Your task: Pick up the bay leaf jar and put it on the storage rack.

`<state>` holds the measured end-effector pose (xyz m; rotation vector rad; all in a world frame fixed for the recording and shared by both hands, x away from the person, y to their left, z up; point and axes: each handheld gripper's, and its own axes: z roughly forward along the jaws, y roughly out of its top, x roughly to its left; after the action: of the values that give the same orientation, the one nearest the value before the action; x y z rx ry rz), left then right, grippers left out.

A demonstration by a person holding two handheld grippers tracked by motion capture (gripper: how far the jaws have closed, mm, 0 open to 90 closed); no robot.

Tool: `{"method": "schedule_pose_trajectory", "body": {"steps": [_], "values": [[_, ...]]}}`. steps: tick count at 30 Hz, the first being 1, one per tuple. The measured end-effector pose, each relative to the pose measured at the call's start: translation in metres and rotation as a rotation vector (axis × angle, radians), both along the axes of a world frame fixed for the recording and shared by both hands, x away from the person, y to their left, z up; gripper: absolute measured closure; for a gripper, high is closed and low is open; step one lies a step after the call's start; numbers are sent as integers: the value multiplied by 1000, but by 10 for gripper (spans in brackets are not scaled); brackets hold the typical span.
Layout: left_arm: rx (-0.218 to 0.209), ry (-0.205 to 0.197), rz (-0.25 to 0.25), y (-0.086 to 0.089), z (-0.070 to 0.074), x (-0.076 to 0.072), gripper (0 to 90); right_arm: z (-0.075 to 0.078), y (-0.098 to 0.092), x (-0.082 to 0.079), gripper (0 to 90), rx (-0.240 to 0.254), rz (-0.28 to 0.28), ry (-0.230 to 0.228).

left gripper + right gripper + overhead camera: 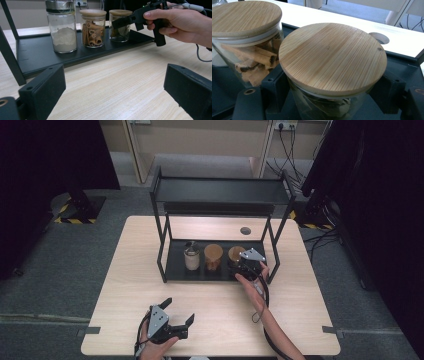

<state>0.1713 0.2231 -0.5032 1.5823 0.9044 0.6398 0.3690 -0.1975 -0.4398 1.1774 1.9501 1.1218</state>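
Right gripper (241, 266): clenching around the glass body of the short jar (329, 75), jaws sitting on either side just under its wooden lid, at the right end of the rack's lower shelf.
Left gripper (178, 314): resting released, jaws standing wide apart with nothing between them, near the table's front edge, well apart from the rack.
Table (300, 320): carrying the black rack toward its far edge.
Rack (220, 190): holding three jars in a row on its lower shelf (37, 55).
Short jar: standing upright, touching neither neighbour, rightmost in the row.
Cinnamon jar (92, 28): sitting in the middle, just beside the short jar.
Powder jar (62, 27): standing leftmost, metal-lidded.
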Motion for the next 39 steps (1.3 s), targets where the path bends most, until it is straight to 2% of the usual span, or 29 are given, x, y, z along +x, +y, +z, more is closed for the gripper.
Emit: {"method": "schedule_pose_trajectory", "body": {"steps": [5,7,9,15,21,27,39], "values": [[1,2,-2,0,0,0,31,-1,-6,5,246,33,10,23],[-1,0,-1,0,0,0,31,2,-7,6,178,38,9,44],[-3,-1,1,0,0,0,31,2,-11,3,142,72,3,49],[2,0,-2,0,0,0,31,7,-19,-16,62,107,-3,24],[0,0,2,0,0,0,31,12,-24,-32,47,132,3,-10],[1,-1,2,0,0,0,31,15,-27,-46,41,140,36,-34],[-1,0,1,0,0,1,31,12,-40,-67,40,168,94,-41]]}}
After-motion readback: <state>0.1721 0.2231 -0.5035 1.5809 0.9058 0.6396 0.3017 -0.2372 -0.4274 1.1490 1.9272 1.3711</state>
